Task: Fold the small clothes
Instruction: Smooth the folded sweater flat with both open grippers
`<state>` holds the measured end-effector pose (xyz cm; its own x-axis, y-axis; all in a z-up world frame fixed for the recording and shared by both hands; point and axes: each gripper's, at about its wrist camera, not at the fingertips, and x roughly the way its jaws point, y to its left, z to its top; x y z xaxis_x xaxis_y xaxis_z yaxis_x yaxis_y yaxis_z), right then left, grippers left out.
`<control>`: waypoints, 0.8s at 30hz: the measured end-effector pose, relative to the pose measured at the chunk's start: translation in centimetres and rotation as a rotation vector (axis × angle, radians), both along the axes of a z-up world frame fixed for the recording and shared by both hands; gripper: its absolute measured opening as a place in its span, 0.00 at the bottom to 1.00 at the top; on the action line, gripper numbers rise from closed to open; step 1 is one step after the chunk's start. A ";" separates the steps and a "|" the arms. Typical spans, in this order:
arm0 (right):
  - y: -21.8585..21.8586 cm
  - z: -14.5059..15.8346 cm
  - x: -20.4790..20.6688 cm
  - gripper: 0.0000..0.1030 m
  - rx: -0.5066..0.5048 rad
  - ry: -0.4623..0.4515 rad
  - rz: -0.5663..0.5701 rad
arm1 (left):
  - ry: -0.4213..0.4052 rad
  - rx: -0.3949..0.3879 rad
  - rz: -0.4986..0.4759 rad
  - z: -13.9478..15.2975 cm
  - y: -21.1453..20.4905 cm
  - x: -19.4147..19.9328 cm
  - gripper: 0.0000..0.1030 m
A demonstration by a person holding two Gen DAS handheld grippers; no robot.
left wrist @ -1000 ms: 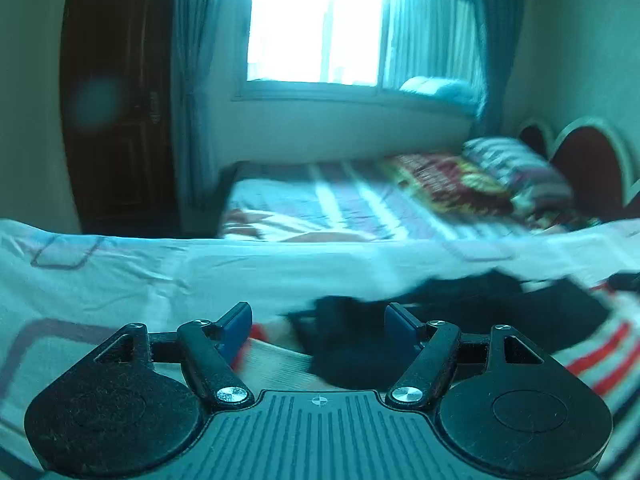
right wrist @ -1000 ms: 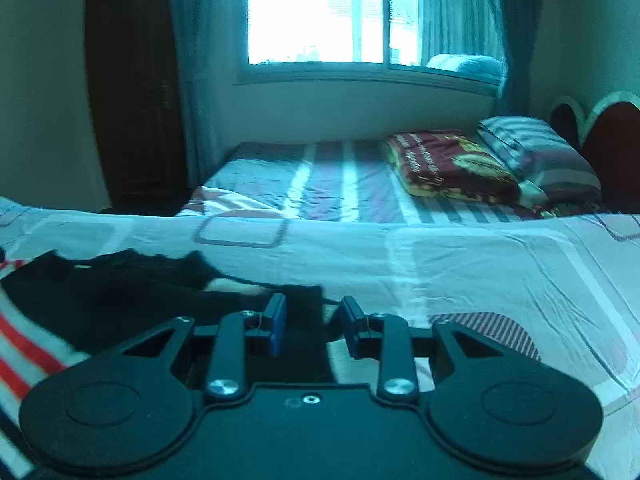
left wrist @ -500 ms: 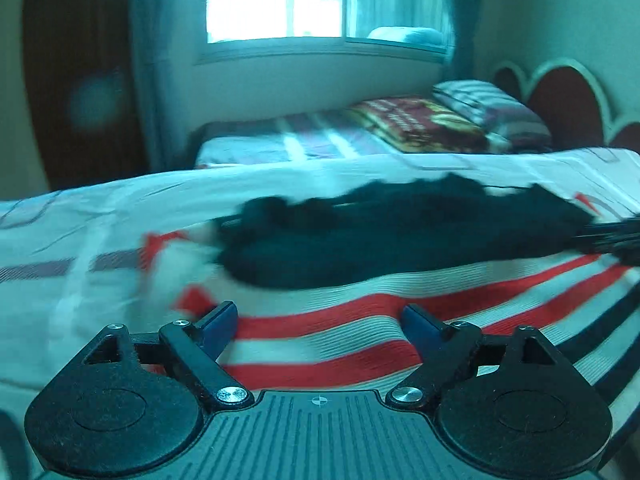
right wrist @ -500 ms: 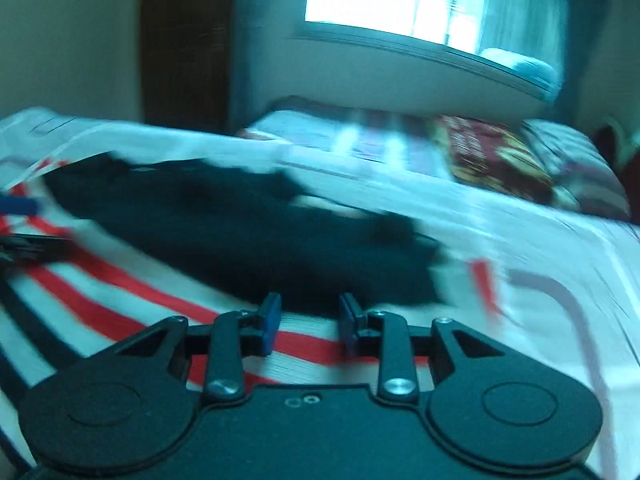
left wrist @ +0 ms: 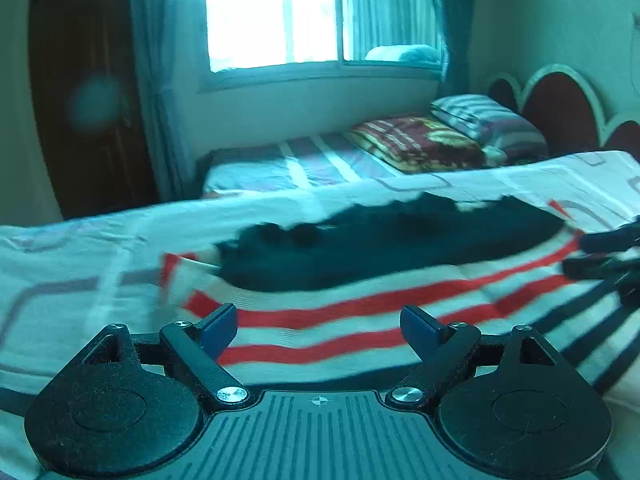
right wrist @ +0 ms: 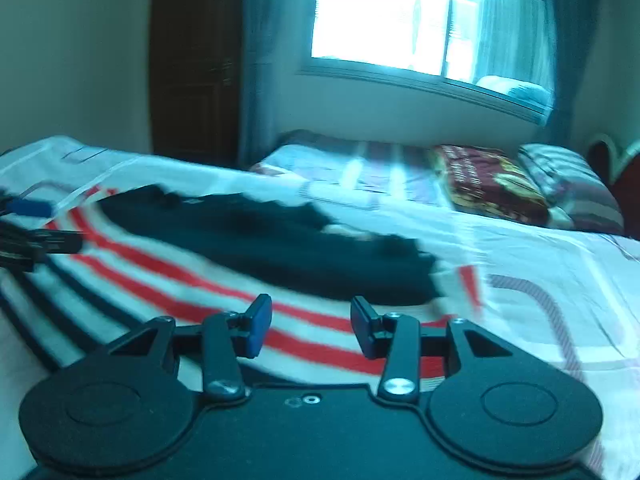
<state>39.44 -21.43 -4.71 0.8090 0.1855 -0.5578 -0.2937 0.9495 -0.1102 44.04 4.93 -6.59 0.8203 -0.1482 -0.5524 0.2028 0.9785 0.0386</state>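
Garment (left wrist: 360, 320), striped red/white/navy w/ black top part, lies flat on bedsheet (left wrist: 80, 264). Left gripper (left wrist: 318, 330) above its near edge, jaws wide apart, nothing btwn. Right gripper (right wrist: 310, 326) just been opening, part-spread, holding nothing.

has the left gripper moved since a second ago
Yes. The left gripper has backed off from the window: its open jaws were at the garment's black part, and now hang over the near red stripes.
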 end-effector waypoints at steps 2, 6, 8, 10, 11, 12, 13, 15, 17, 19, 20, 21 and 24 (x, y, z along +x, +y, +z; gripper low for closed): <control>2.0 -0.5 -0.4 0.40 -0.022 0.032 0.028 | 0.007 0.008 -0.021 -0.3 -1.5 -0.4 0.85; 3.2 -2.0 -2.1 0.41 -0.081 0.067 -0.016 | 0.042 0.067 -0.056 -1.6 -2.7 -1.5 0.85; 2.2 -2.1 -3.2 0.41 -0.070 0.075 -0.035 | 0.051 0.015 -0.035 -1.9 -1.3 -2.0 0.85; 1.6 -2.6 -4.4 0.41 -0.134 0.060 -0.046 | 0.041 0.011 0.020 -2.1 0.3 -2.3 0.88; 1.2 -2.8 -5.0 0.42 -0.151 0.054 -0.053 | 0.038 0.020 0.046 -2.1 1.0 -2.5 0.88; 0.7 -2.9 -5.4 0.42 -0.141 0.057 -0.058 | 0.036 0.033 0.065 -2.0 1.4 -2.8 0.88; 0.1 -2.7 -5.5 0.42 -0.115 0.065 -0.066 | 0.036 0.029 0.079 -1.7 1.7 -3.0 0.88; -0.4 -1.7 -5.8 0.41 -0.062 0.049 -0.090 | 0.017 0.006 0.080 -0.7 1.5 -3.9 0.88; -0.1 -0.9 -6.3 0.42 -0.010 0.018 -0.065 | -0.014 -0.006 0.020 0.1 -0.1 -5.1 0.88; 1.2 -1.0 -6.4 0.42 -0.005 0.038 -0.004 | -0.023 0.013 -0.047 0.2 -2.6 -5.9 0.88; 1.8 -1.2 -6.4 0.42 -0.015 0.052 0.019 | -0.013 0.022 -0.067 -0.1 -3.5 -6.1 0.88; 2.6 -1.7 -6.3 0.41 -0.037 0.074 0.035 | 0.003 0.029 -0.070 -0.6 -4.3 -6.1 0.88; 2.6 -2.6 -6.3 0.41 -0.058 0.099 0.018 | 0.033 0.059 -0.022 -1.9 -4.1 -6.2 0.88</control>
